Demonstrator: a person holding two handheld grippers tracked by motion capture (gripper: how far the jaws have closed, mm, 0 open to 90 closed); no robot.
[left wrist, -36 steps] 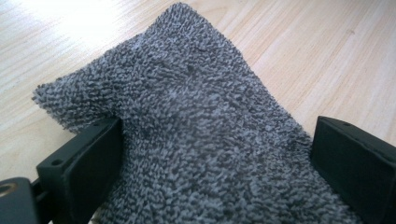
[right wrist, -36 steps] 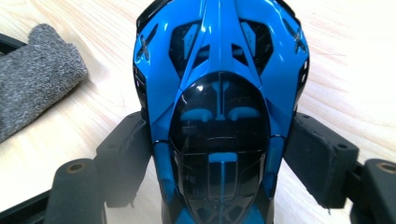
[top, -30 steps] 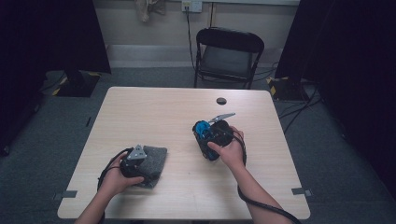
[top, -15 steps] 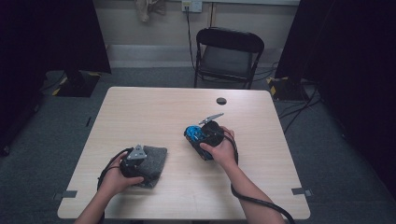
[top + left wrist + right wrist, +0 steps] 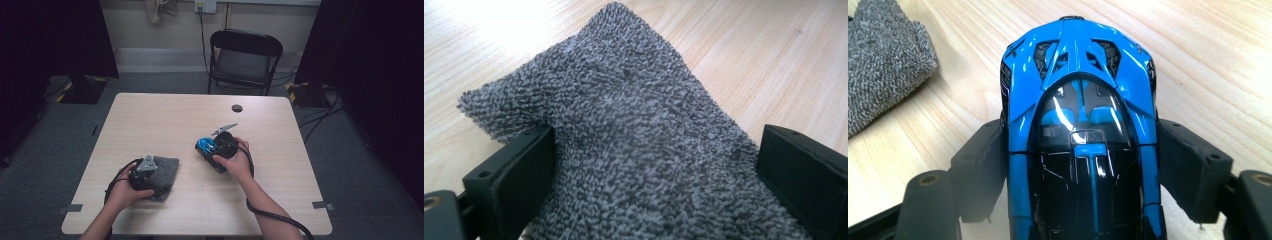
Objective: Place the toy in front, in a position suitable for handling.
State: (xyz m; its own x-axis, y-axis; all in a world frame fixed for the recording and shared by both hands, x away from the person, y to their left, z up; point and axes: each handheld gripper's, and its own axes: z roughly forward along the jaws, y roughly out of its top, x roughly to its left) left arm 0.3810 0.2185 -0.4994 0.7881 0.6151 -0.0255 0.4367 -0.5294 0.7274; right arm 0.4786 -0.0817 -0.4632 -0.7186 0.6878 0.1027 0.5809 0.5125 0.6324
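Looks like a lab/recording room: lone light-wood table (image 5: 165, 115) mid-frame on grey carpet, black curtains (image 5: 55, 40) at upper left & right. Folding chair (image 5: 245, 60) at top centre vs. a bare wall w/ power outlet (image 5: 205, 6); cables (image 5: 320, 120) & hazard tape (image 5: 292, 92) on floor, right.

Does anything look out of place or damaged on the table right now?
Nothing stands out. The blue toy car sits straight between the right gripper jaws and looks intact. The grey cloth lies bunched between the left gripper jaws. A small dark disc lies alone near the table's far edge.
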